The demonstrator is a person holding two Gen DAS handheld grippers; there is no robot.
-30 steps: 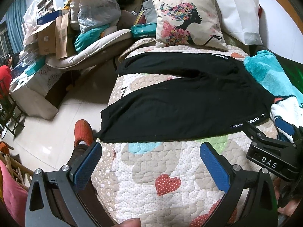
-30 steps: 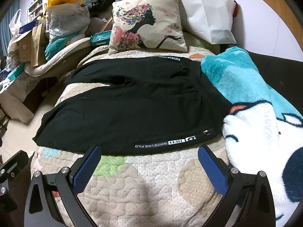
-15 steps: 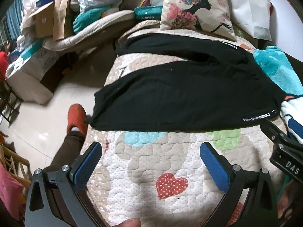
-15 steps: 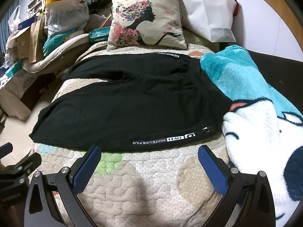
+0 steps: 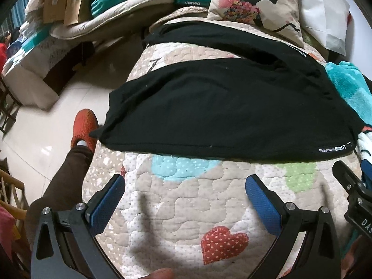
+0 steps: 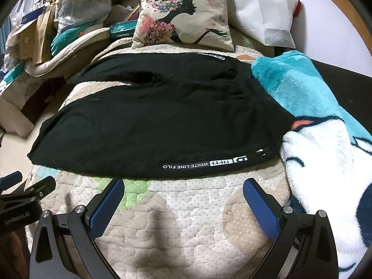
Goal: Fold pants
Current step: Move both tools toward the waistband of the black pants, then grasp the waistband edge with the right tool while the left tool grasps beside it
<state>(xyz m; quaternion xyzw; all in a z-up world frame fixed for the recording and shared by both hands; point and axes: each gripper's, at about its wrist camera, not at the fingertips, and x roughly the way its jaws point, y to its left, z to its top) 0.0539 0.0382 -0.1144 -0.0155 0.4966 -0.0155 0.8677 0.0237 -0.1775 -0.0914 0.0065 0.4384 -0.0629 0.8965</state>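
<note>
Black pants point(image 6: 158, 125) partly tucked under blanket point(image 6: 302, 97); both tongs point(image 5: 184, 197) point(image 6: 183, 200) spread, empty.

Black pants point(image 6: 162, 121) on a cream quilt point(image 6: 186, 209) with pastel hearts.

Printed cushion point(image 6: 183, 16) at quilt point(image 6: 190, 209) head, white bag point(image 6: 262, 11) beside; teal fleece blanket point(image 6: 309, 107) right.

pants point(image 6: 162, 125) strip reads "white line filo"; left claw point(image 6: 25, 200) "das"
</note>
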